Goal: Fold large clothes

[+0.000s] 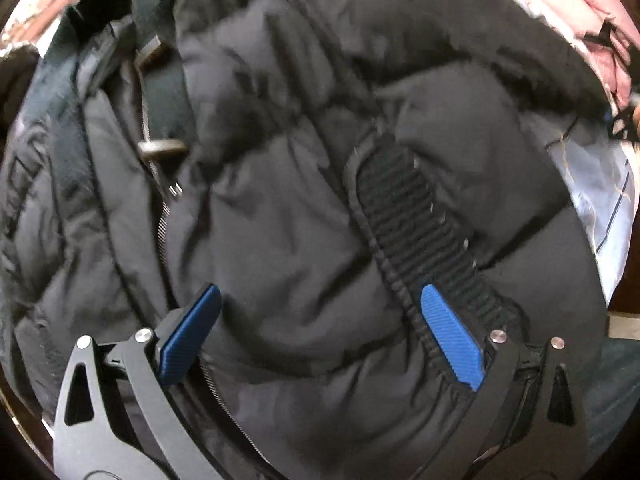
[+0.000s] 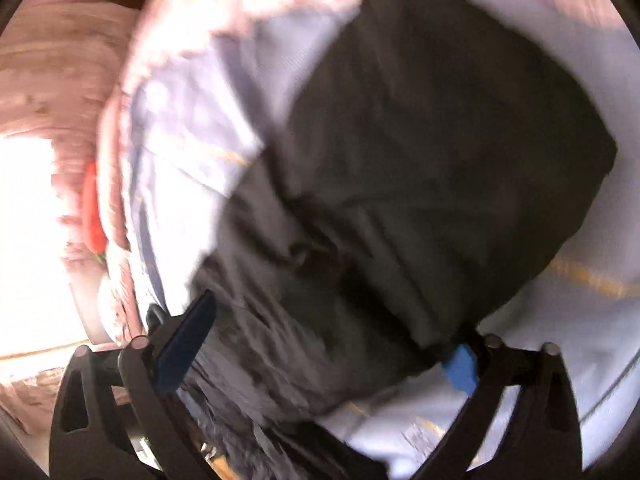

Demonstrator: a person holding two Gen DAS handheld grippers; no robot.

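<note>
A black puffer jacket fills the left wrist view, bulging between the wide-spread left claw, its ribbed cuff touching the lower-right blue finger. The right claw, also wide, straddles the jacket over a pale sheet.

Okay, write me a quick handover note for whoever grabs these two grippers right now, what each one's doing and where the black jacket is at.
Left hand-held gripper: jaws wide open, holding nothing, straddling a bulge of the black puffer jacket; its right finger rests by the ribbed cuff.
Right hand-held gripper: jaws open, jacket fabric bunched between the fingers, not clamped. That view is blurred.
The jacket lies crumpled on the light sheet, zipper partly open, with pink bedding behind.
Done: no tidy fold is visible.
Left: flatten the jacket, bring the sleeves in, fold the body.
</note>
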